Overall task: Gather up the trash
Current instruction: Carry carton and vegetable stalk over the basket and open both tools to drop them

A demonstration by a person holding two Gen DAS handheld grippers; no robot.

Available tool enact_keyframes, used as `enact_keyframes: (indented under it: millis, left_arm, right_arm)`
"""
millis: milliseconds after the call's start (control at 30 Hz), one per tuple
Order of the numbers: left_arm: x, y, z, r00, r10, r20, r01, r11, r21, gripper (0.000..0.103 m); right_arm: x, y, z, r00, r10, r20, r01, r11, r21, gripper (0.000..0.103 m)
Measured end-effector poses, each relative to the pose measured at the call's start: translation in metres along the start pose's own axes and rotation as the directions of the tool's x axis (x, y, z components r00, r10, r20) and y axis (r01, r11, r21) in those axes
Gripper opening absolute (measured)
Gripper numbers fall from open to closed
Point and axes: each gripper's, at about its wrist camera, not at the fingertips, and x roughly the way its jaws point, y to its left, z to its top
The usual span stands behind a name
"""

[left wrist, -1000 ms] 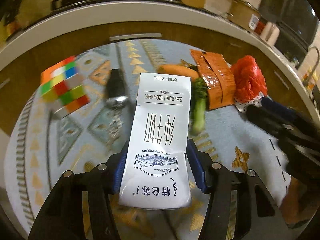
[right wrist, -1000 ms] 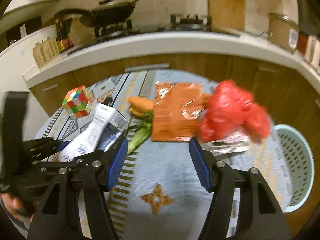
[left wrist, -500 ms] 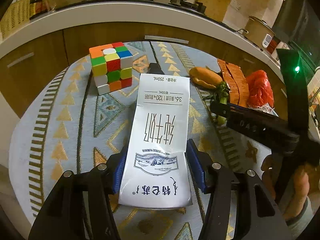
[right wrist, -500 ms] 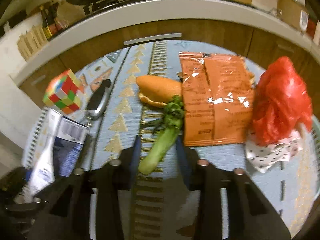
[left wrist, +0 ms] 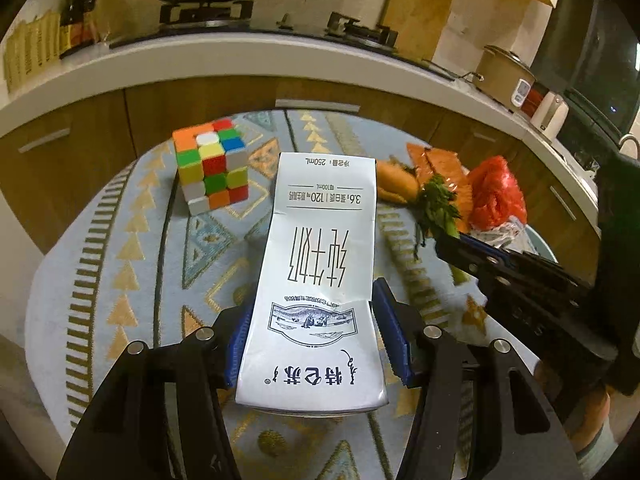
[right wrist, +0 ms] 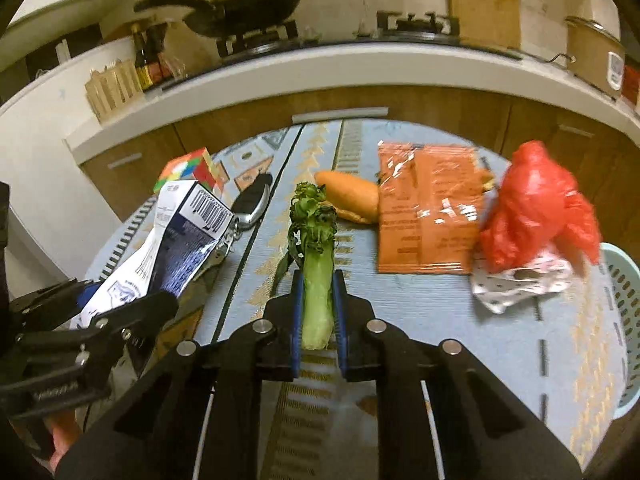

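Observation:
My left gripper is shut on a flattened white milk carton and holds it above the patterned tablecloth; the carton also shows in the right wrist view. My right gripper is shut on the stalk of a green vegetable, leafy end pointing away. An orange foil wrapper, a red plastic bag and a crumpled dotted paper lie at the right of the table. A pale green basket stands at the far right edge.
A Rubik's cube stands at the back left of the round table. A carrot and a black car key lie mid-table. A kitchen counter with a stove and wok curves behind.
My right gripper has moved in over the vegetable and shut on its stalk. My left gripper has kept the carton and lifted back, so more of the table shows.

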Motion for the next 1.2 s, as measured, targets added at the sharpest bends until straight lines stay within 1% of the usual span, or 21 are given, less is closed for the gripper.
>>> enact_keyframes:
  millis: [100,233,400,500,567,667,700,767,833,900,1000,1067,1200]
  left_arm:
    - [-0.008,-0.012,0.006,1.000,-0.014,0.025,0.014,1.000,0.011,0.053]
    - [-0.019,-0.038,0.019,0.997,-0.043,0.069,0.040,0.998,0.050,0.053]
    - [-0.026,-0.083,0.036,0.989,-0.104,0.104,0.092,0.990,0.111,0.053]
    - [-0.023,-0.120,0.044,0.984,-0.150,0.101,0.132,0.978,0.162,0.053]
    - [-0.021,-0.140,0.048,0.981,-0.167,0.098,0.146,0.971,0.189,0.053]
    - [-0.011,-0.171,0.053,0.976,-0.203,0.083,0.181,0.958,0.223,0.053]
    - [-0.006,-0.184,0.055,0.973,-0.220,0.070,0.199,0.952,0.233,0.053]
    - [0.003,-0.201,0.057,0.968,-0.243,0.056,0.222,0.942,0.253,0.053]
    - [0.014,-0.223,0.057,0.963,-0.268,0.038,0.247,0.926,0.285,0.053]
    - [0.029,-0.245,0.058,0.962,-0.273,0.004,0.259,0.916,0.305,0.053]
    - [0.050,-0.274,0.058,0.957,-0.290,-0.033,0.284,0.901,0.329,0.053]
    - [0.062,-0.289,0.058,0.954,-0.295,-0.059,0.297,0.893,0.338,0.053]
    - [0.089,-0.326,0.052,0.944,-0.309,-0.117,0.330,0.875,0.355,0.053]
  right_arm:
    - [-0.019,-0.008,0.003,0.999,0.006,0.035,-0.007,1.000,0.019,0.011]
    - [-0.047,-0.022,0.011,0.995,-0.040,0.090,0.038,0.999,0.021,0.011]
    - [-0.084,-0.052,0.018,0.987,-0.082,0.138,0.074,0.995,0.066,0.011]
    - [-0.107,-0.076,0.020,0.976,-0.136,0.169,0.121,0.988,0.094,0.011]
    - [-0.122,-0.094,0.021,0.966,-0.179,0.186,0.158,0.980,0.119,0.011]
    - [-0.138,-0.121,0.019,0.945,-0.256,0.204,0.228,0.962,0.151,0.011]
    - [-0.142,-0.131,0.018,0.935,-0.289,0.206,0.259,0.952,0.162,0.011]
    - [-0.149,-0.148,0.012,0.921,-0.332,0.203,0.296,0.936,0.189,0.011]
    - [-0.155,-0.174,0.005,0.914,-0.358,0.190,0.310,0.920,0.239,0.011]
    - [-0.159,-0.198,-0.002,0.906,-0.386,0.172,0.329,0.900,0.285,0.011]
    - [-0.159,-0.226,-0.012,0.903,-0.404,0.146,0.340,0.880,0.332,0.011]
    - [-0.158,-0.250,-0.019,0.899,-0.422,0.115,0.355,0.858,0.372,0.011]
    - [-0.151,-0.290,-0.034,0.904,-0.423,0.056,0.357,0.823,0.442,0.011]
